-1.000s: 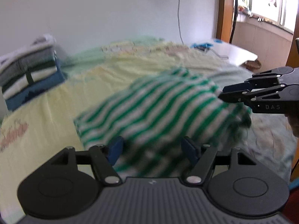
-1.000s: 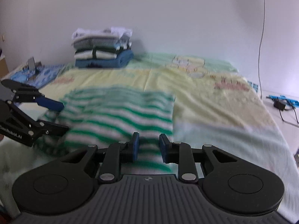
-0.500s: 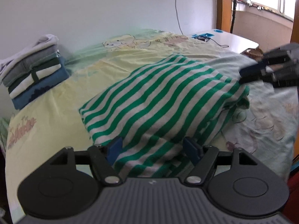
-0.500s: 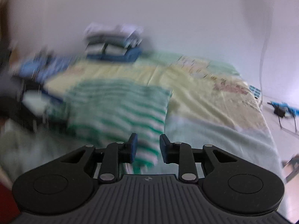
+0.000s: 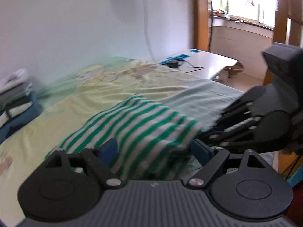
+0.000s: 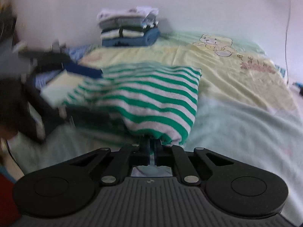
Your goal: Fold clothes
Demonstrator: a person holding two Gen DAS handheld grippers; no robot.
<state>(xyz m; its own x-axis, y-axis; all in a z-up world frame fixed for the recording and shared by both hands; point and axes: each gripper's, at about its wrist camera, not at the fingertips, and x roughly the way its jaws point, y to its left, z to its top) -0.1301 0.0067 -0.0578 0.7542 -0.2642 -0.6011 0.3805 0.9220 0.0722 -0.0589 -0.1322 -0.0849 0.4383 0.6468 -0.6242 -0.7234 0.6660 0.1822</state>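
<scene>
On bed (image 6: 236,87): green-striped shirt (image 6: 151,94), partly folded, near edge bunched and lifted. Soft, light, limp; sags and slips unless pinched at hem or corner, both layers together. Right gripper (image 6: 152,147) jaws pressed nearly together, pinching shirt's near edge. Left gripper (image 5: 154,147) jaws spread wide, straddling shirt, gripping nothing. Folded pile (image 6: 128,28) at far wall.

A pale wall (image 5: 75,28) rises behind the bed (image 6: 236,87) — its sheet yellow and light green. Far right: a white table (image 5: 212,60), wooden doorframe (image 5: 201,19), bright window (image 5: 246,0).
</scene>
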